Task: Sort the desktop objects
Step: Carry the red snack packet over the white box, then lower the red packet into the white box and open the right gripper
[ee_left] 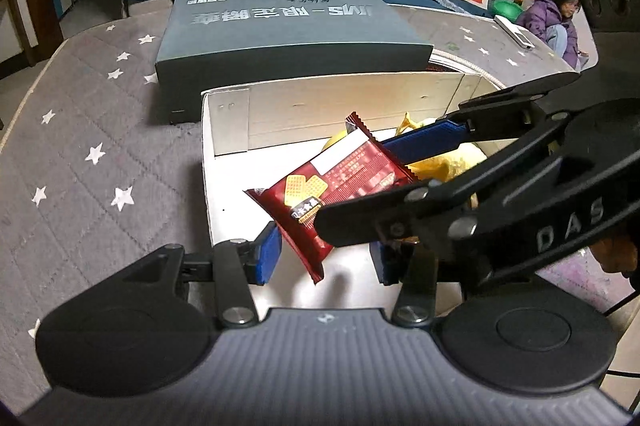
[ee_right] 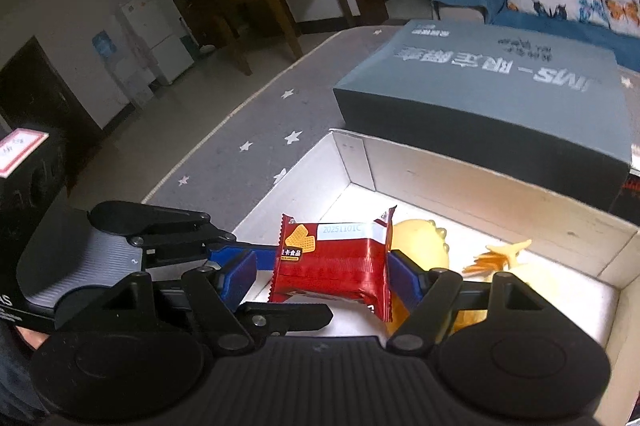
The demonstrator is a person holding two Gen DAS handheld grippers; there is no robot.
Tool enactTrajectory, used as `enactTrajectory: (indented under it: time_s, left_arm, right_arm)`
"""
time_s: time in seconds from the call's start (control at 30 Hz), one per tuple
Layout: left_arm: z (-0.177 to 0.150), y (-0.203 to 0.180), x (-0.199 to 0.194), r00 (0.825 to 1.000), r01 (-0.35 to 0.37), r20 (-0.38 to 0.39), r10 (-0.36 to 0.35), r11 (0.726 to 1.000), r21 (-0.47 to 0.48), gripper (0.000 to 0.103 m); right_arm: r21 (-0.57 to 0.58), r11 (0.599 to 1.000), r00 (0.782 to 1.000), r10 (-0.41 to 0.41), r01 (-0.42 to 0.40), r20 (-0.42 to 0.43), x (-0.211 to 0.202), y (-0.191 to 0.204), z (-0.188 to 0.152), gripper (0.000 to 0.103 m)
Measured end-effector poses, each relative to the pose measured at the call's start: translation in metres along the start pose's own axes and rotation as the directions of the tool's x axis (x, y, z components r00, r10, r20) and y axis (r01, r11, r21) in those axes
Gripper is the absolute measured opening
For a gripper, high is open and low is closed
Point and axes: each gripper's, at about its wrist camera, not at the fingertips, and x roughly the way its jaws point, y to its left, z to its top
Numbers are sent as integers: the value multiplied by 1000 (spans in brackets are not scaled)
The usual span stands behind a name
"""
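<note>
Over the open white box [ee_left: 228, 130], which lies against the near side of the grey-blue lid [ee_left: 280, 26], both grippers meet. Inside the box lie yellow toys [ee_right: 420, 238]. Above its floor hangs the red wafer packet [ee_right: 340, 258], clamped between the right gripper's [ee_right: 324, 272] blue pads; the left gripper [ee_left: 320, 258] flanks it, contact unclear.
</note>
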Motion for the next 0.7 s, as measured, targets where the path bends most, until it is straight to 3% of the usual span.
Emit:
enactTrajectory:
  time_s: [0.2, 0.43, 0.7]
  left_arm:
    - [0, -5, -1, 1000, -23, -14, 23, 1000, 15, 49]
    - [-1, -10, -2, 999, -38, -20, 38, 999, 29, 57]
    - [-2, -15, -10, 998, -65, -6, 66, 997, 34, 69]
  right_arm:
    - [-23, 999, 999, -31, 31, 11, -1, 5, -2, 74]
    - [-28, 998, 999, -46, 47, 19, -9, 3, -5, 74]
    - [-26, 998, 997, -57, 58, 52, -20, 5, -8, 84]
